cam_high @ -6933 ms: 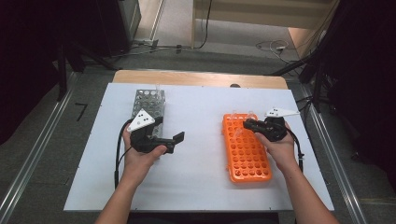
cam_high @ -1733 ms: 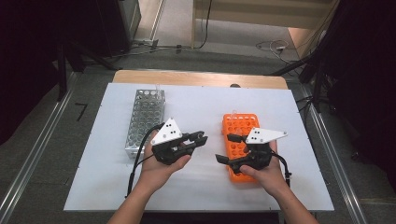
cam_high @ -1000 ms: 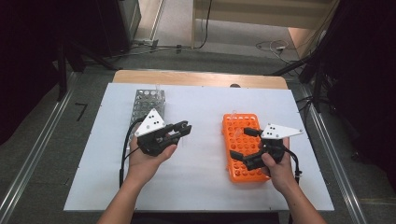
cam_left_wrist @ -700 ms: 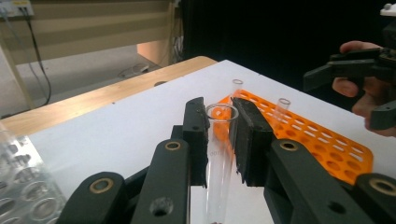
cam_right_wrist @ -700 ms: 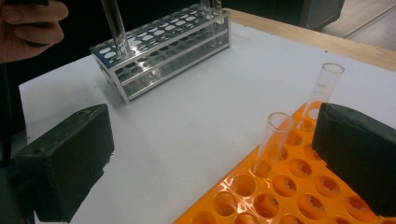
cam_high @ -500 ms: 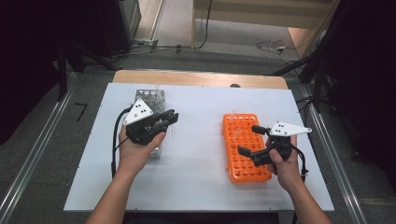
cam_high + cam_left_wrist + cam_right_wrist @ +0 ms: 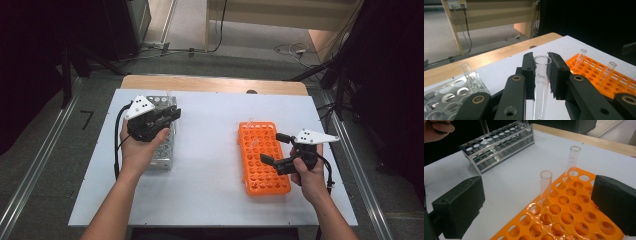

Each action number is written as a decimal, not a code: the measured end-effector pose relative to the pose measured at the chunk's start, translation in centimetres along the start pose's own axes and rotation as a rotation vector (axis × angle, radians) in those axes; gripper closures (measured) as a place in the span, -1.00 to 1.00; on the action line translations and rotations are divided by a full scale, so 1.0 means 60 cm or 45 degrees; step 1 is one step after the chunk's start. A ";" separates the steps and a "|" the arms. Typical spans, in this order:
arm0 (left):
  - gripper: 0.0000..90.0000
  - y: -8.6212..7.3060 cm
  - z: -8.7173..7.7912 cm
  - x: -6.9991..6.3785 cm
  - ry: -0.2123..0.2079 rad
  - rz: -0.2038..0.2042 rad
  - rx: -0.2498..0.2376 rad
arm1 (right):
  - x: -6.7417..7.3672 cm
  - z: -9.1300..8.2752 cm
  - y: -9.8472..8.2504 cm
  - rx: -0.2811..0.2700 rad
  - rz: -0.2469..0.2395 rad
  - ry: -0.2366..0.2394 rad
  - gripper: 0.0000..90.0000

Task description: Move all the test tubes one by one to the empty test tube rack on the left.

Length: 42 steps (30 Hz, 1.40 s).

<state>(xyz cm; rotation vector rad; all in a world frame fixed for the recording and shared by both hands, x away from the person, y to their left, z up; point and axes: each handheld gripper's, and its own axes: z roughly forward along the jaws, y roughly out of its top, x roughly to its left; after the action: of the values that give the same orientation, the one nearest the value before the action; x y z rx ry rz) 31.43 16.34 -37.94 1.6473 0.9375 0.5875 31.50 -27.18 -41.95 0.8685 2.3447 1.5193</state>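
- Left gripper (image 7: 170, 114): held in the person's left hand (image 7: 137, 147) over the near part of the metal rack (image 7: 162, 155); in the left gripper view its two black jaws are clamped on a clear glass test tube (image 7: 541, 85), open mouth up, faint printing on the wall, body hanging down between the pads.
- Right gripper (image 7: 275, 149): held in the person's right hand (image 7: 312, 177) at the right edge of the orange rack (image 7: 262, 160); jaws spread wide with nothing between them; in the right gripper view the two pads stand at either side, the orange rack's holes below.
- Metal rack: silver, perforated top, at the table's left; one clear tube (image 7: 469, 72) stands in a far hole, seen in the left gripper view.
- Orange rack: plastic, rows of round holes, at the table's right; two clear tubes upright in it, a nearer one (image 7: 545, 186) and a farther one (image 7: 572, 161) close to the far end.
- Table (image 7: 210, 200): white top, wooden strip along the far edge; the two racks well apart on it.
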 end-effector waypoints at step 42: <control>0.70 0.006 0.080 0.093 0.238 -0.014 -0.026 | -0.015 0.000 -0.009 0.016 0.014 -0.025 -1.00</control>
<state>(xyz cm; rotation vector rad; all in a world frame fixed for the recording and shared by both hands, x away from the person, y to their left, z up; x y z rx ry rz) 38.44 18.18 -39.42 1.5877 1.0712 0.7507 32.00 -27.86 -42.54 0.8962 2.3424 1.4947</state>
